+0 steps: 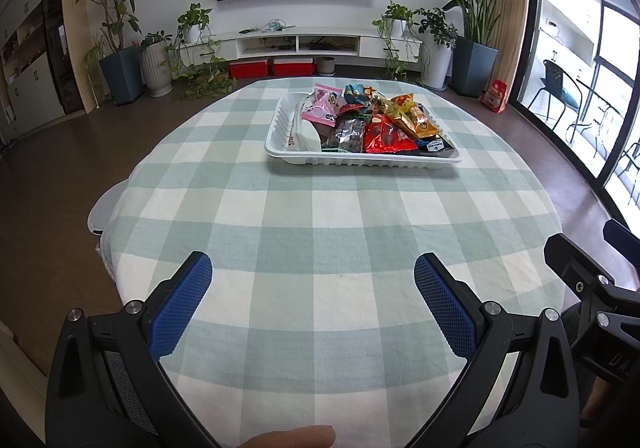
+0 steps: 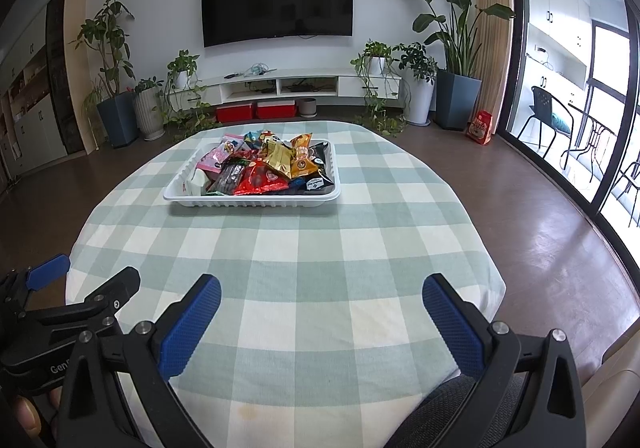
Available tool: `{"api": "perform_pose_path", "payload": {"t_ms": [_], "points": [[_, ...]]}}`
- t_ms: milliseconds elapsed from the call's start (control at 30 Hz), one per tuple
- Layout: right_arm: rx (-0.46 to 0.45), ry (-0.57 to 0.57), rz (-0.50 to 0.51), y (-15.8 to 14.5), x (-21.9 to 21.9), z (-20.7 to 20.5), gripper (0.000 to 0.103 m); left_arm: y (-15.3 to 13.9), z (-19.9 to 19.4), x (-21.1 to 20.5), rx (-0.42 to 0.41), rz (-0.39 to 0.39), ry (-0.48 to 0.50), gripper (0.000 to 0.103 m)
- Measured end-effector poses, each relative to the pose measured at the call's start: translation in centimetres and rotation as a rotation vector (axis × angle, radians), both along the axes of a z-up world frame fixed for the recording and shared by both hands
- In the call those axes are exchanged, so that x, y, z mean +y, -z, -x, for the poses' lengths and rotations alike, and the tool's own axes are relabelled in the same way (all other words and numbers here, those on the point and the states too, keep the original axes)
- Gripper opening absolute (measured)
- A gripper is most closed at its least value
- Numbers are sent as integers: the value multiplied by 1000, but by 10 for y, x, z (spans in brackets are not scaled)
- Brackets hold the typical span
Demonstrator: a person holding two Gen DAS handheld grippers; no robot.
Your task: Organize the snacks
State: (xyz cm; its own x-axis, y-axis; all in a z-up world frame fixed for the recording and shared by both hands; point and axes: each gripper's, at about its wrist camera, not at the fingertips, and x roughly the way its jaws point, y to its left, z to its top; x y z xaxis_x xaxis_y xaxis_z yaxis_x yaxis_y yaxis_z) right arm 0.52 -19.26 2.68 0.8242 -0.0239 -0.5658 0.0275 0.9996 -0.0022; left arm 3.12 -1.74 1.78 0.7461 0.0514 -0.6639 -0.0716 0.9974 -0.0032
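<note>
The snacks [image 1: 360, 122] sit heaped in a white tray [image 1: 362, 161], which stands toward the far edge of the worktop [image 1: 320, 216], a little right of its middle from my left camera and left of middle from my right one. I can make out a pink packet [image 1: 326, 104] at the tray's far left corner, a red packet [image 1: 386, 134] near its front rim, gold and orange wrappers [image 1: 416, 116] on the right side, and a white pack [image 1: 308, 138] leaning against the left wall. They overlap in a loose pile, with no sorting that I can see.

Nothing lies on the checked cloth outside the tray, so I judge the gathering done, or the sorting not yet begun; which one, the task line does not settle.

My left gripper [image 1: 314, 304] hovers over the near edge of the worktop with its blue pads wide apart and nothing between them. My right gripper [image 2: 322, 322] hangs just beside it at the same near edge, jaws likewise spread and empty. Both are well apart from the tray, so any further arranging calls for a reach forward first.
</note>
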Motion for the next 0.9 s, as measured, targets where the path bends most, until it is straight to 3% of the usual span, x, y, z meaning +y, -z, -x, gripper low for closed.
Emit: {"api": "perform_pose_path", "payload": {"t_ms": [900], "points": [[6, -1, 1, -7, 0, 1, 103, -2, 0, 0, 1, 1, -2, 103]]}}
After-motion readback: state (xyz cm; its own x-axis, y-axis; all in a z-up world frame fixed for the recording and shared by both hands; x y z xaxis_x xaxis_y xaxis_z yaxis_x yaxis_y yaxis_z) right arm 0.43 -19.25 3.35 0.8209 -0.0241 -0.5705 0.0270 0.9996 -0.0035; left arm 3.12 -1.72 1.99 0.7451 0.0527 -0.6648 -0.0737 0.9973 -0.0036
